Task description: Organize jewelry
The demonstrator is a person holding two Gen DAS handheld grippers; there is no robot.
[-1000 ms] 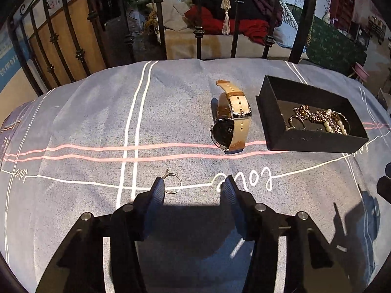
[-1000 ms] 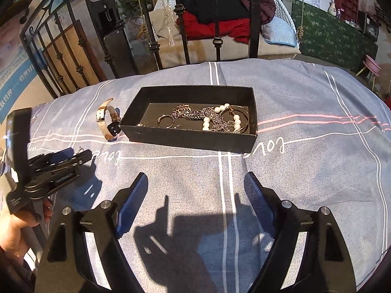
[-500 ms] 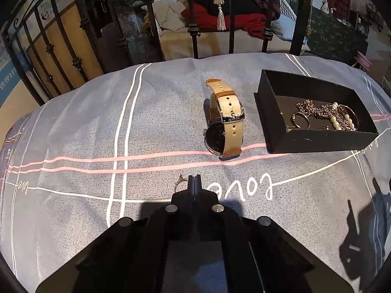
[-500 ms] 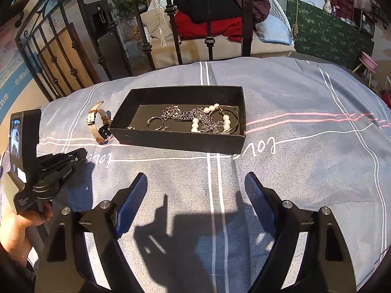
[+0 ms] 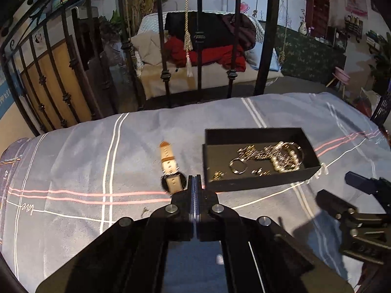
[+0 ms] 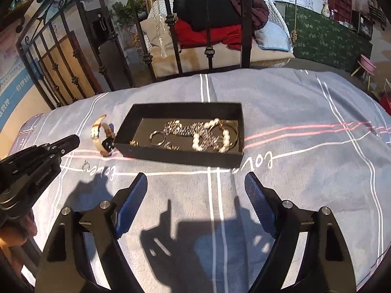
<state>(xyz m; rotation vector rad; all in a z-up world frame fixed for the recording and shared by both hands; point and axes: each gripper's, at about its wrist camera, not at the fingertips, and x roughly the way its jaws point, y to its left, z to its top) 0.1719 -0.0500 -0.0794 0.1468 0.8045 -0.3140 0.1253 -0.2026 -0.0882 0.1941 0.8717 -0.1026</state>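
The small ring (image 6: pixel 86 165) lies flat on the grey-blue bedspread (image 5: pixel 73 158), beside the white "love" lettering and apart from every other item. In the left wrist view it shows as a faint glint on the cloth, left of the claw body.

The watch (image 5: pixel 170 168) with a tan strap lies on its side just beside the left end of the black box (image 6: pixel 180 156), its dark face towards the near edge of the bed. The box is open at the top and sits on the bedspread across the pink stripes. Inside it are a pearl bracelet (image 6: pixel 212 137), a tangle of metal chain (image 6: pixel 182 128), a round metal loop (image 6: pixel 157 138) and a few small gold pieces at the near left corner.

The left gripper (image 5: pixel 194 178) is clenched: its two fingers meet along their full length and nothing shows between them. Its tip is in the air near the watch, above and beyond the ring.

The right gripper (image 6: pixel 195 185) is released, fingers wide apart, holding nothing, over the cloth on the near side of the box.

A black iron railing (image 5: pixel 199 48) stands along the far edge of the bed
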